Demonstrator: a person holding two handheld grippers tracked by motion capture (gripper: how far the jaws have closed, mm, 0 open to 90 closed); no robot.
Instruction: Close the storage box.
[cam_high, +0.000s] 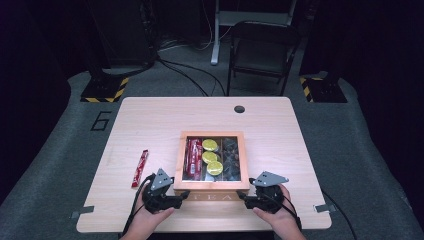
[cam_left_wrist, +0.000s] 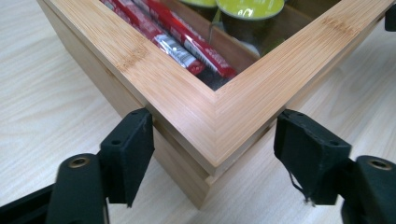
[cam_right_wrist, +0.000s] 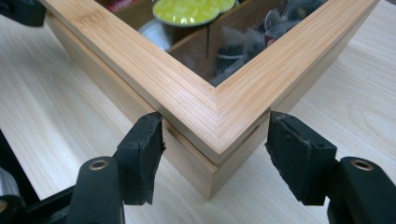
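Note:
A bamboo tea box (cam_high: 212, 186) with a glass-paned lid sits near the table's front edge. It holds red sachets (cam_high: 194, 159), yellow-green capsules (cam_high: 210, 156) and dark packets (cam_high: 231, 159). My left gripper (cam_high: 186, 195) is at the box's front left corner. In the left gripper view the box corner (cam_left_wrist: 219, 140) lies between the spread jaws of the left gripper (cam_left_wrist: 212, 128), with a gap at the right pad (cam_left_wrist: 308, 149). My right gripper (cam_high: 242, 196) brackets the front right corner (cam_right_wrist: 215, 135). The right gripper (cam_right_wrist: 212, 126) stands open, its pads close beside the wood.
A loose red sachet (cam_high: 140, 168) lies on the table left of the box. A cable hole (cam_high: 239, 109) is at the table's far edge. Behind the table stand a folding chair (cam_high: 261, 50) and stand bases with hazard stripes (cam_high: 104, 89).

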